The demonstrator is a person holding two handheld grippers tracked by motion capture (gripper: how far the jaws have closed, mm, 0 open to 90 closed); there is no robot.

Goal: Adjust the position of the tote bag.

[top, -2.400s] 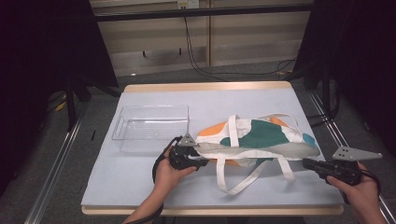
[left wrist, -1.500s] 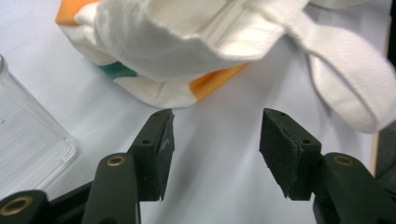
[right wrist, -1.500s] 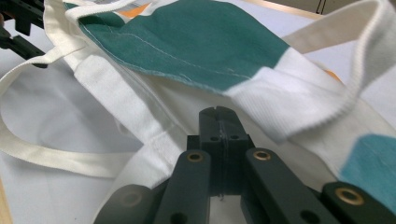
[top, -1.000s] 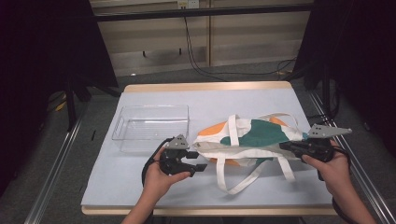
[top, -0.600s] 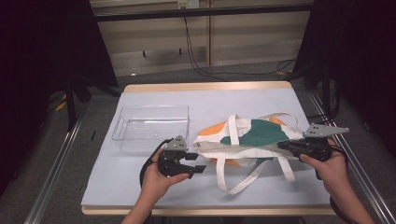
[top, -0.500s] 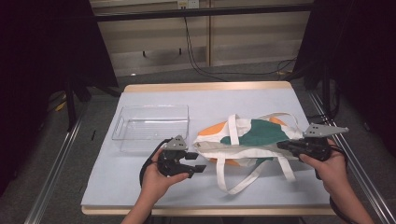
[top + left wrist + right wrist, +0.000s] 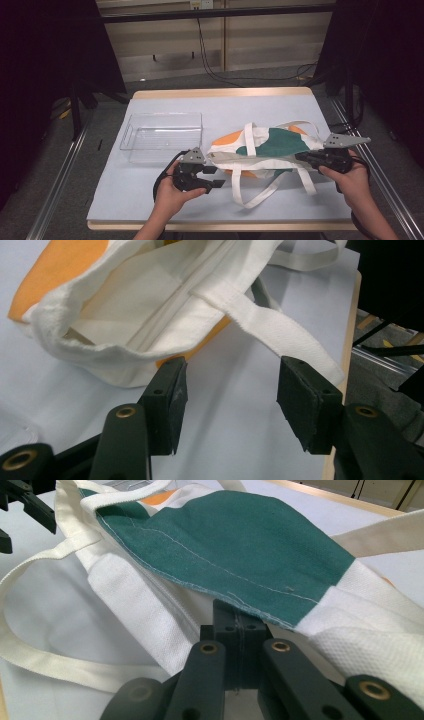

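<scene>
A white tote bag point(image 7: 270, 142) with orange and green patches lies flat on the blue table mat, its straps trailing toward the front edge. My left gripper point(image 7: 217, 176) is open just off the bag's left end. In the left gripper view the jaws point(image 7: 230, 390) straddle bare mat, with the bag's open mouth point(image 7: 125, 335) and one strap point(image 7: 280, 330) just ahead. My right gripper point(image 7: 299, 156) is at the bag's right end. In the right gripper view its jaws point(image 7: 239, 610) are shut, tips tucked under the green panel's edge point(image 7: 240, 535), with no cloth seen between the pads.
A clear plastic bin point(image 7: 131, 134) stands left of the bag, behind my left hand. A loose strap loop point(image 7: 250, 197) lies near the table's front edge. Metal rails run along both sides of the table. Cables hang behind the far edge.
My right gripper has moved left from the table's right edge to the bag's right end and has stayed there. My left gripper has drawn slightly back from the bag.
</scene>
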